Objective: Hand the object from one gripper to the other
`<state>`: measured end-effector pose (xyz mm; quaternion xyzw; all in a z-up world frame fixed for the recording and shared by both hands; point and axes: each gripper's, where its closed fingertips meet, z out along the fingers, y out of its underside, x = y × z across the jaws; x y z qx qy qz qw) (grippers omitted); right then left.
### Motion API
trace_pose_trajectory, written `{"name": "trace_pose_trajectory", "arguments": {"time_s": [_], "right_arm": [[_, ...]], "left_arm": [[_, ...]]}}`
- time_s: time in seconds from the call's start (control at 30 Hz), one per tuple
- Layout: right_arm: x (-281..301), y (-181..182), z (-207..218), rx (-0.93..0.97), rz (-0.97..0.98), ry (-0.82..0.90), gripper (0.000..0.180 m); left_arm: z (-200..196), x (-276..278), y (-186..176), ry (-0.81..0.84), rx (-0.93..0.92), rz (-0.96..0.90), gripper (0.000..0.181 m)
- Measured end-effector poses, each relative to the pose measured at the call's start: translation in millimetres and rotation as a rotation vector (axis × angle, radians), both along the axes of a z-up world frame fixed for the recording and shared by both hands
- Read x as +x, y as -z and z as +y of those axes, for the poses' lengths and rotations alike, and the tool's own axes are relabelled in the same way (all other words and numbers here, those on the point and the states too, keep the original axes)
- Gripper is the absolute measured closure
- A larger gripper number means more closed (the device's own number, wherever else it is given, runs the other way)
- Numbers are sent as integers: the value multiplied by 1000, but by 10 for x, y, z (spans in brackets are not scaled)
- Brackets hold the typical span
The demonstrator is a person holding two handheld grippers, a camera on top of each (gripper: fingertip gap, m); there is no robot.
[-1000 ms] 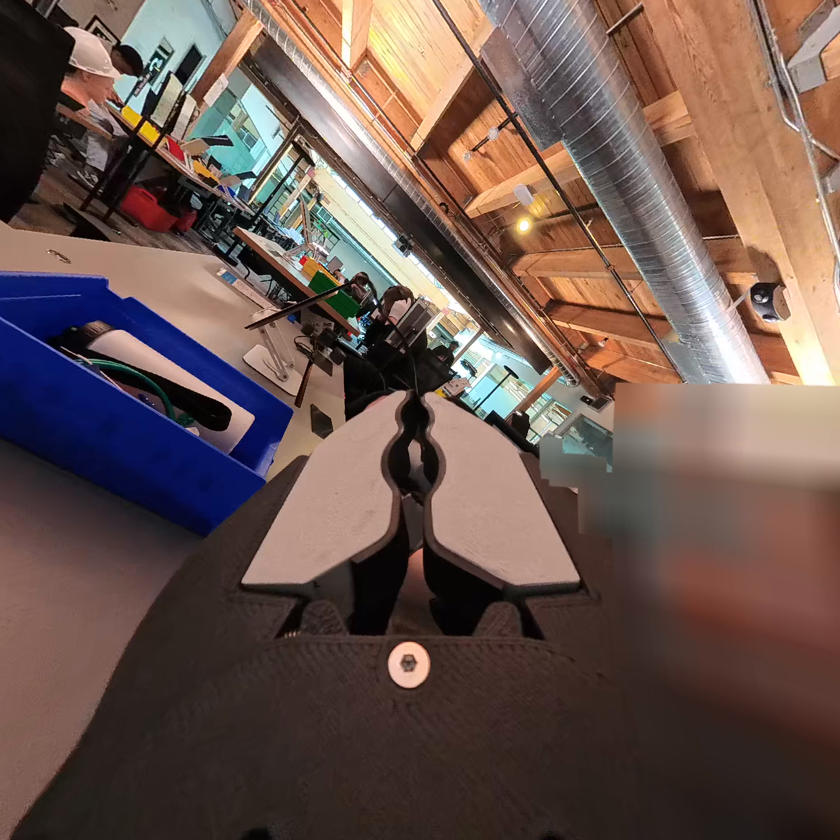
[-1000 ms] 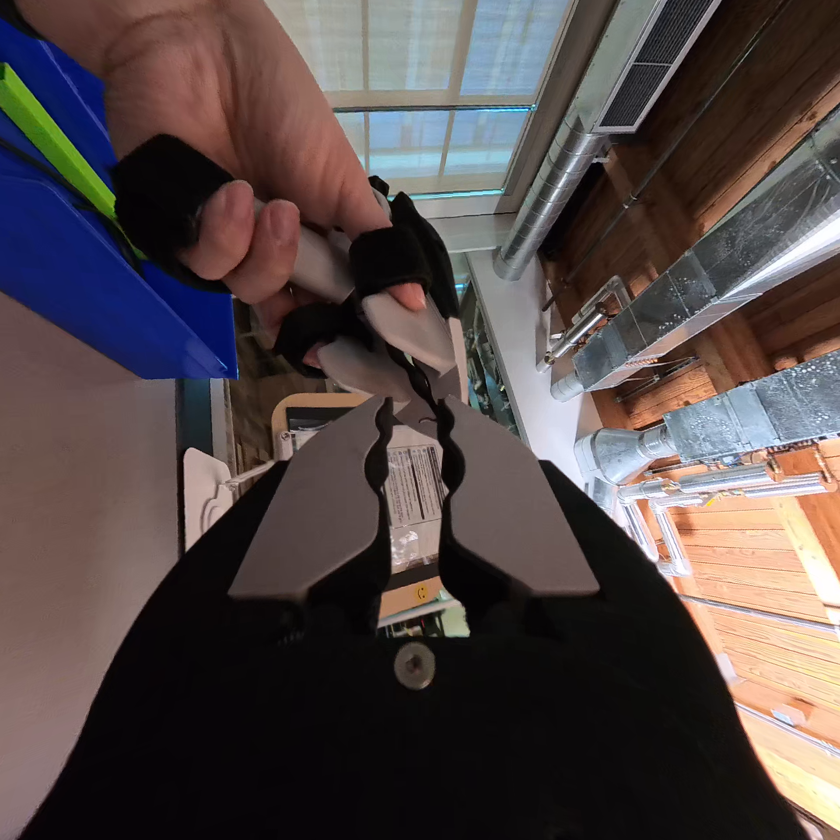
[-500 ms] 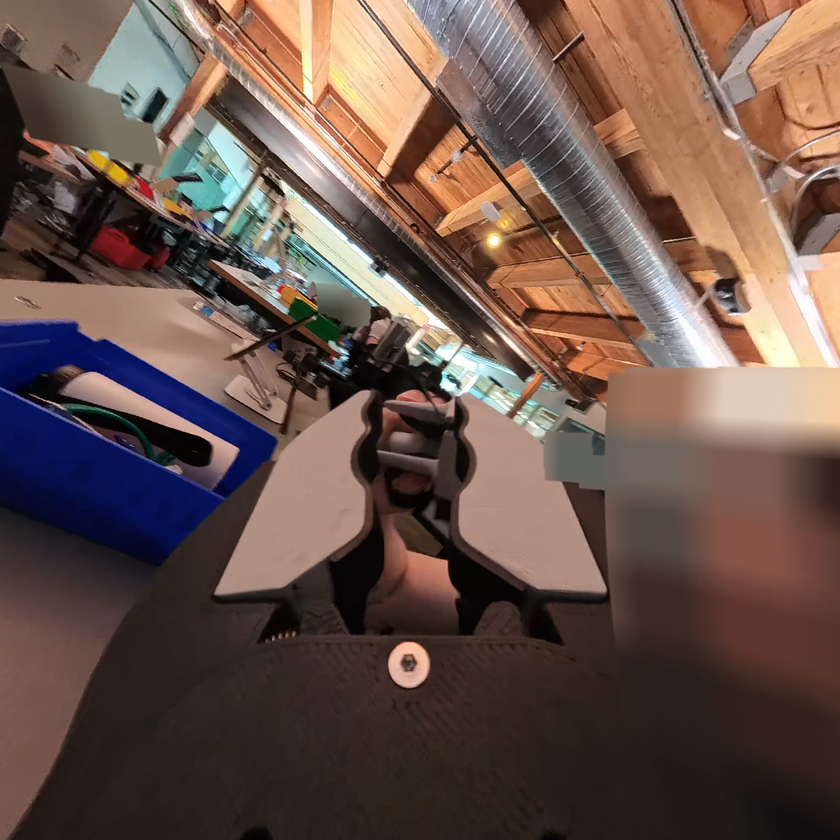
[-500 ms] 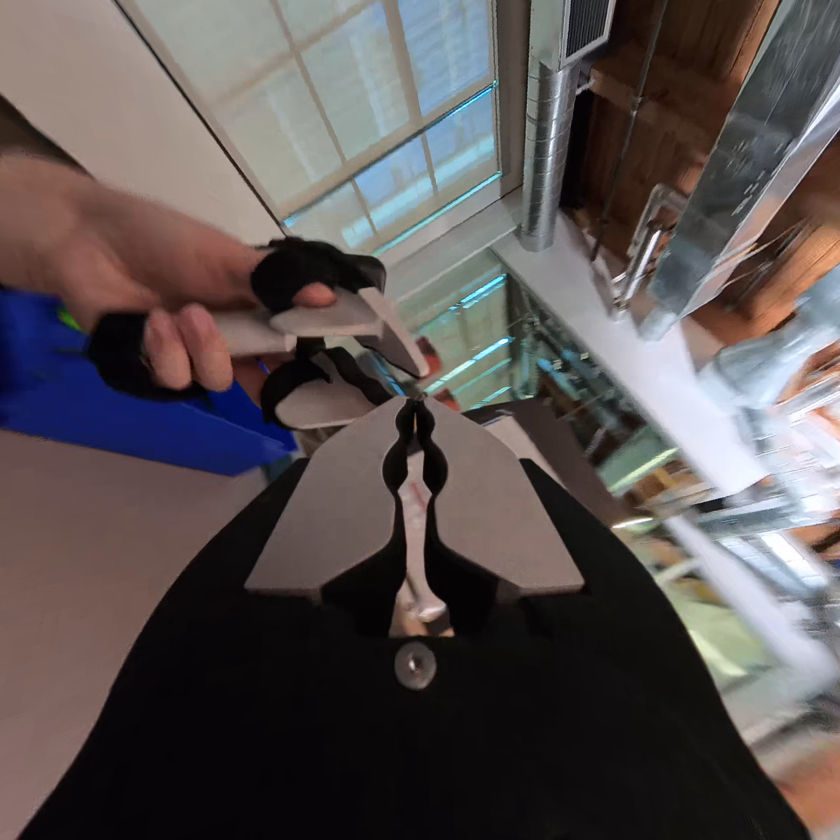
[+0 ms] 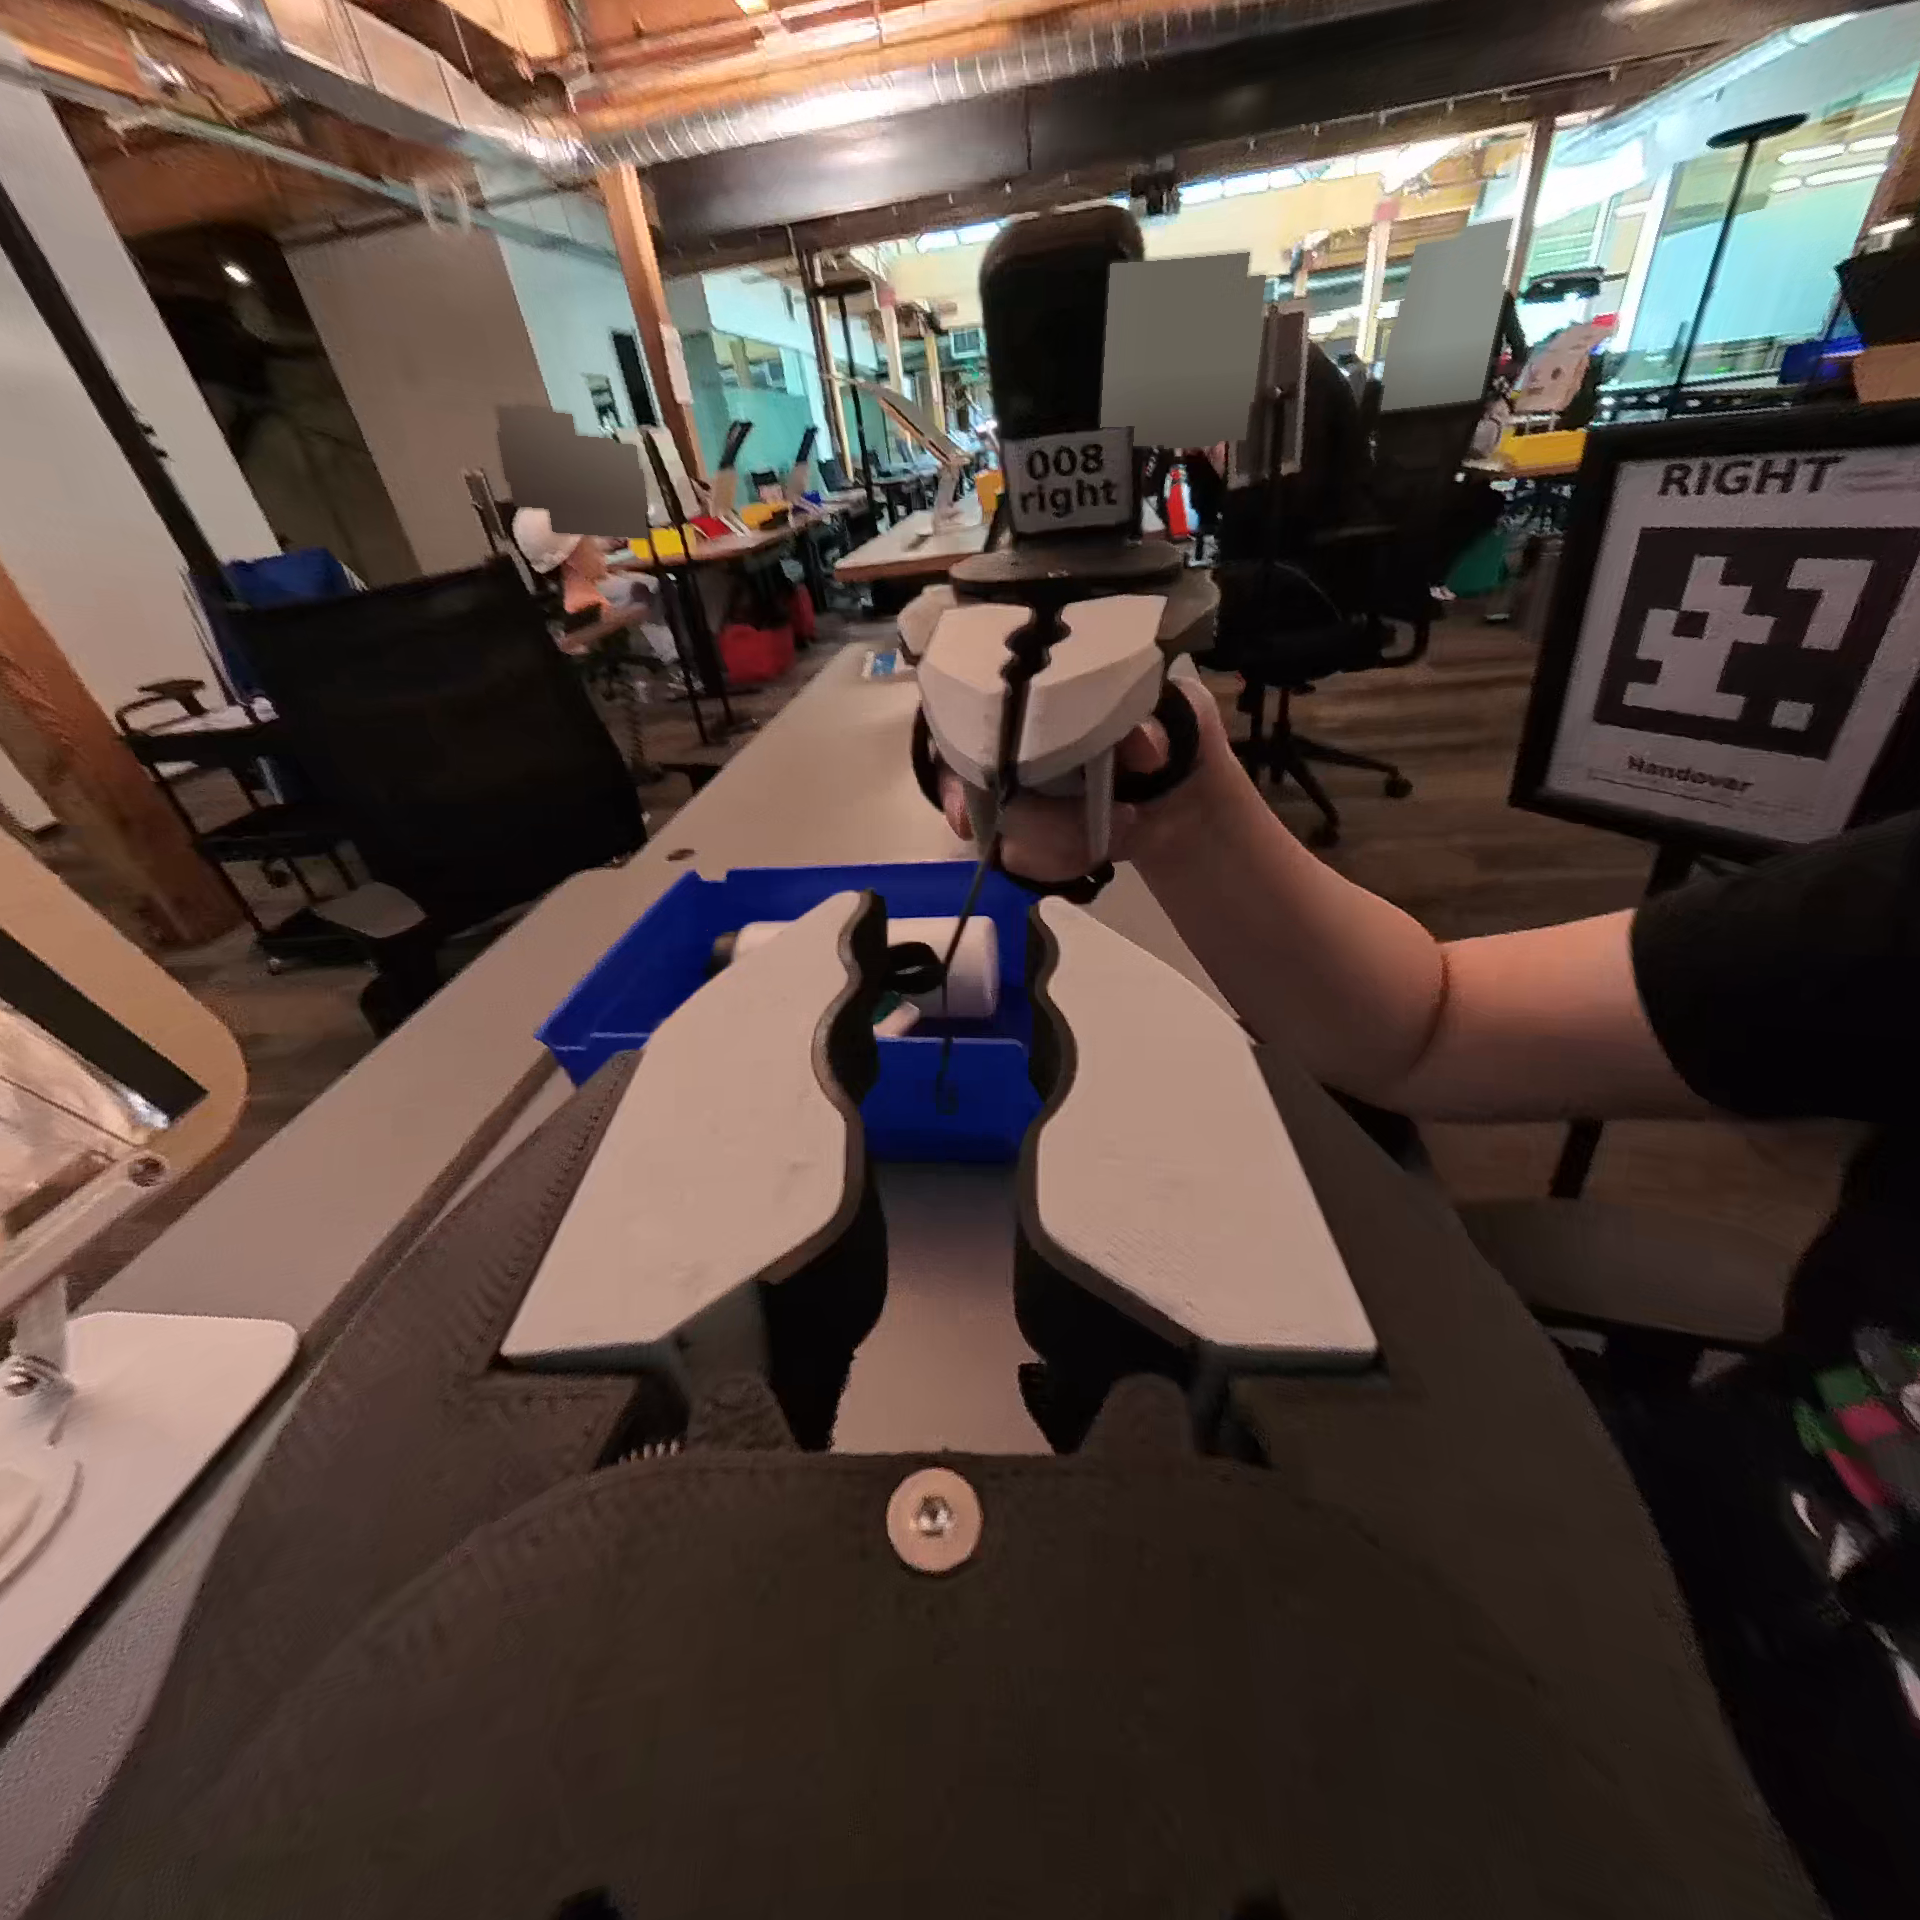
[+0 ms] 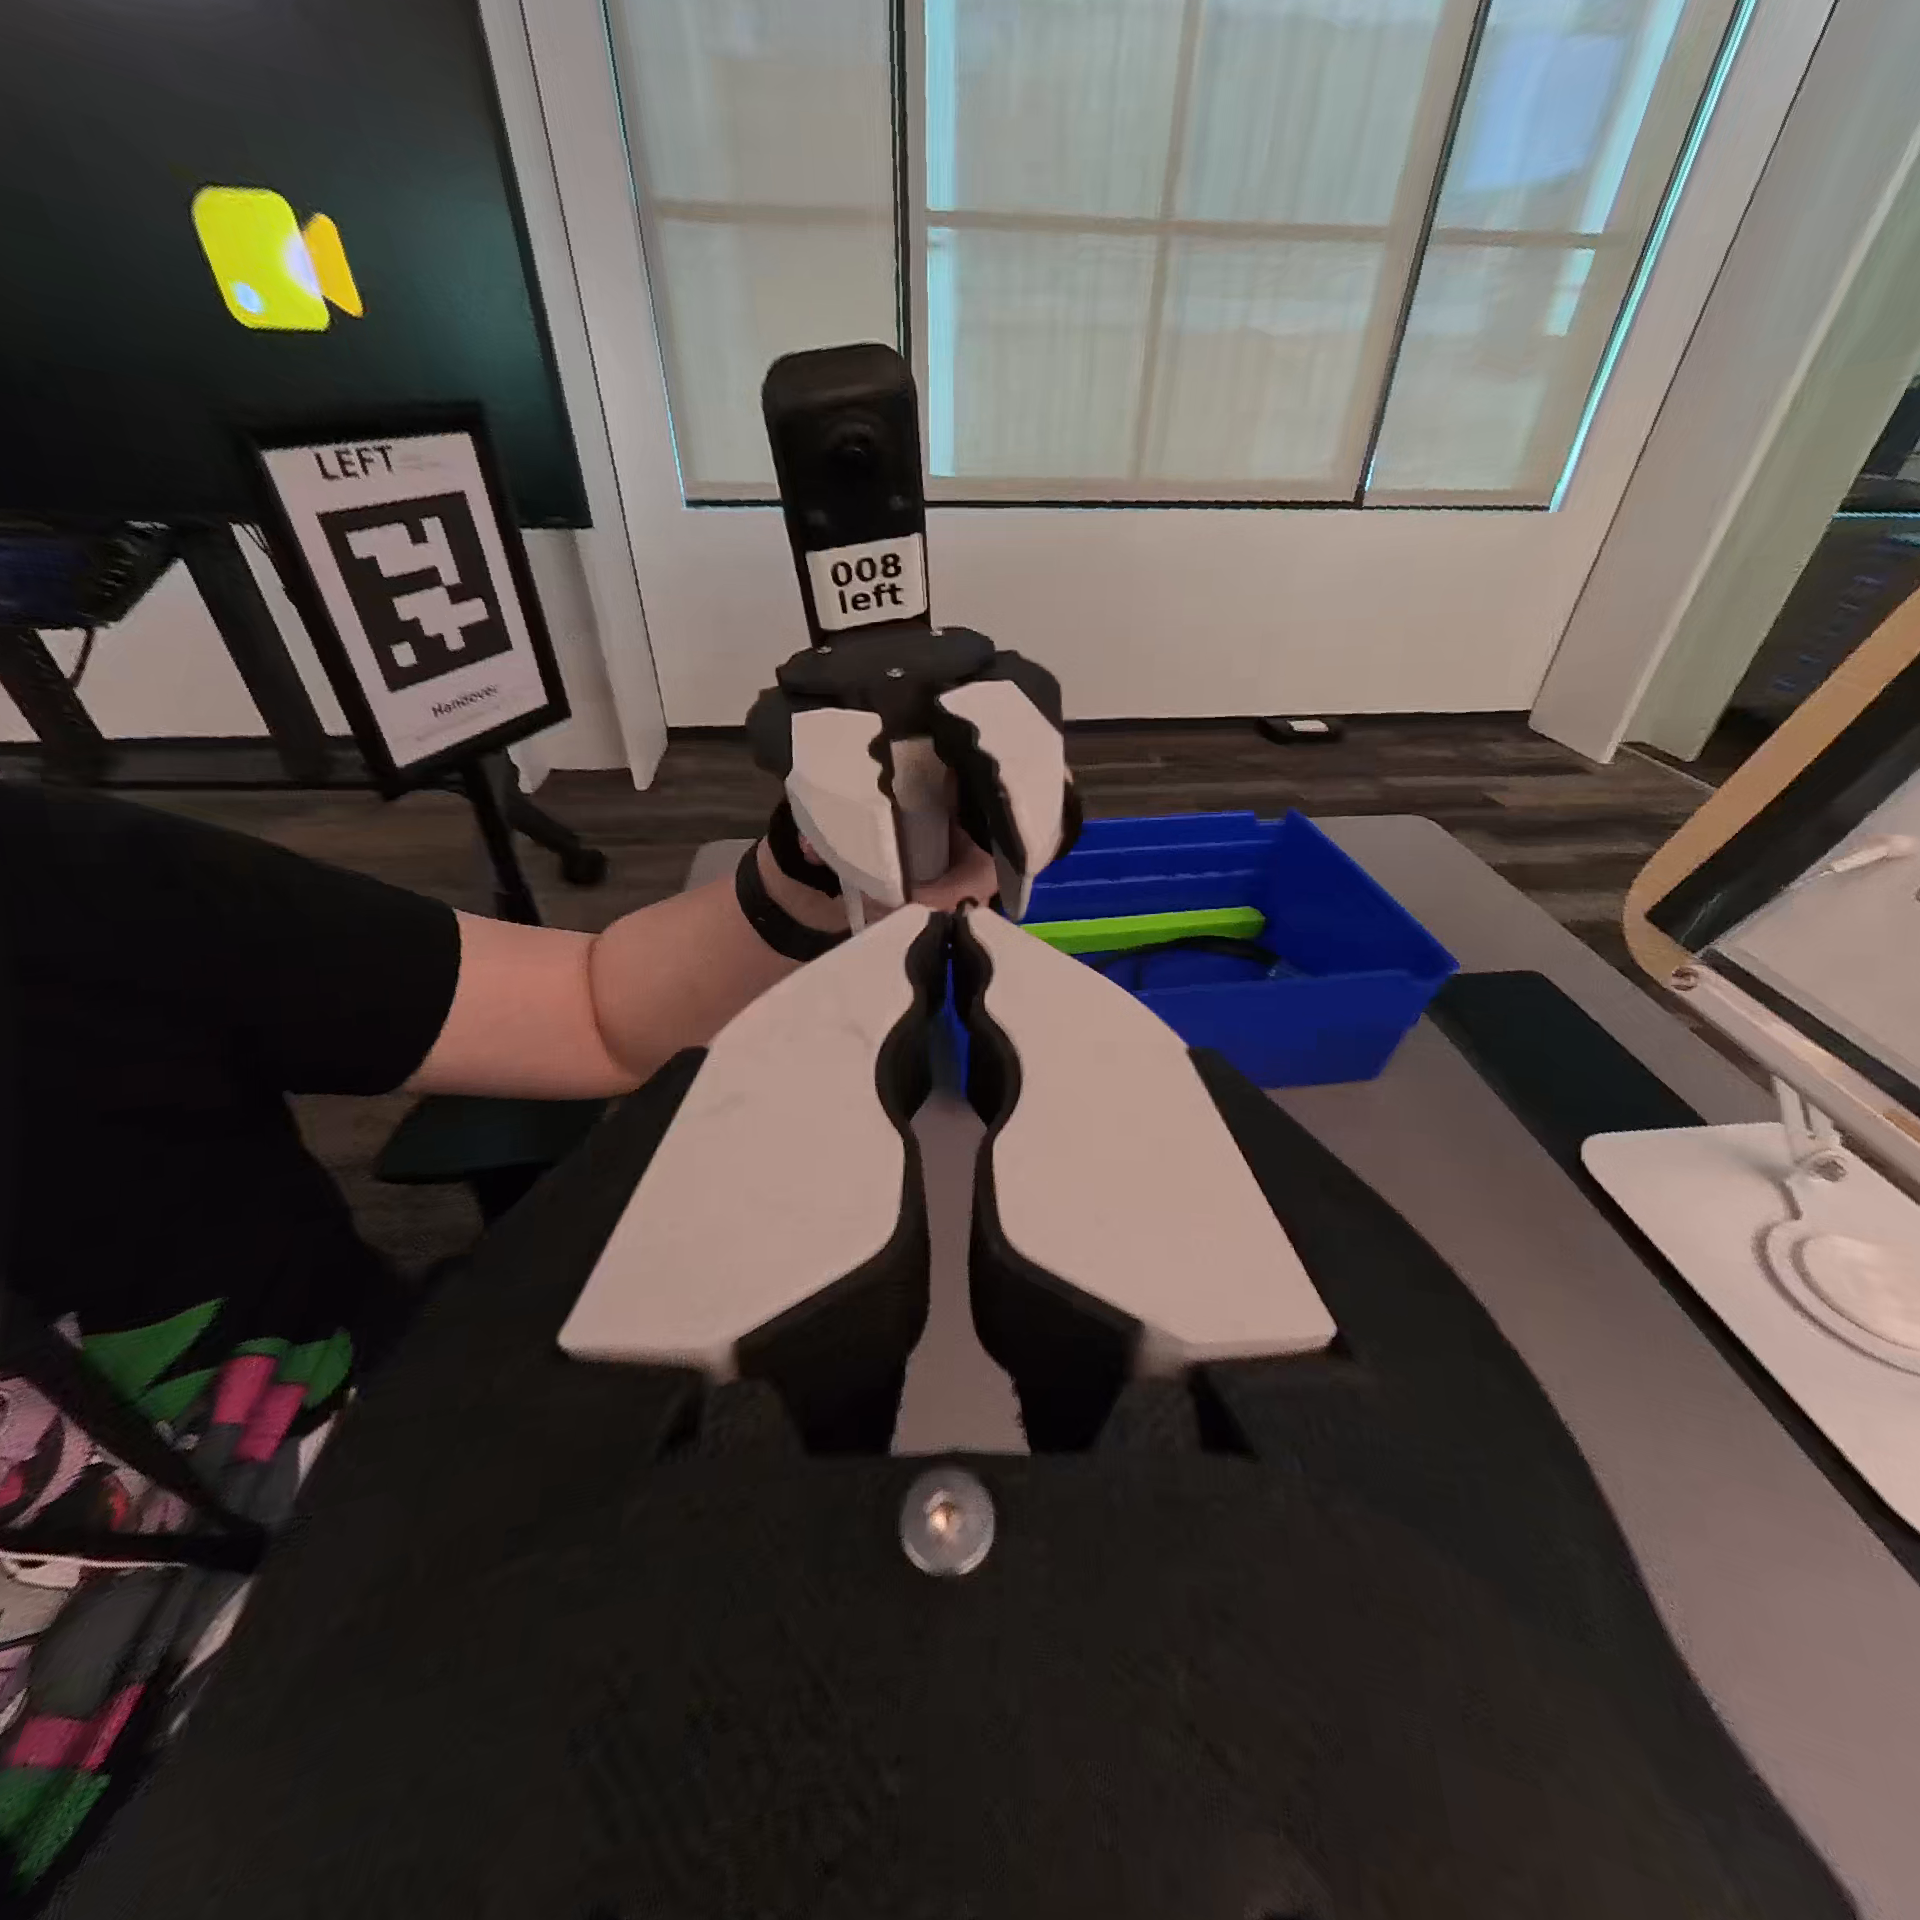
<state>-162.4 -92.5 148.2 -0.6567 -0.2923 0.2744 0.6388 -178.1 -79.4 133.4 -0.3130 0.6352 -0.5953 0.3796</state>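
The thin black tie (image 5: 971, 977) is pinched in the right tool (image 5: 1023, 665), dangled for the wide-spread left tool (image 5: 951, 982).

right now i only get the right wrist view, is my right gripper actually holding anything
observer: yes. The left wrist view shows a thin black strip hanging down from the shut jaws of the right gripper.
operator: where's its free end
observer: in that view the lower end shows in the gap of the open left gripper, clear of both fingers, with the blue bin behind. I can't tell the depth.
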Motion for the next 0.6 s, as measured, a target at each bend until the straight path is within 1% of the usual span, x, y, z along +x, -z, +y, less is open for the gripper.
{"name": "trace_pose_trajectory", "arguments": {"time_s": [0.17,0.4,0.43,0.47,0.53,0.6], "right_arm": [[48,-81,-53,30,54,-39,179],[77,-138,-81,54,86,-51,178],[84,-138,-79,54,86,-48,179],[92,-132,-74,54,81,-43,179],[106,-137,-79,69,79,-45,178],[158,-132,-42,86,73,-12,178]], "left_arm": [[46,-22,13,69,-92,42,160],[68,45,125,73,-90,87,162],[53,39,126,87,-95,88,167],[39,27,105,103,-107,76,176],[42,9,32,117,-147,39,179],[69,0,-37,118,-190,2,180]]}}
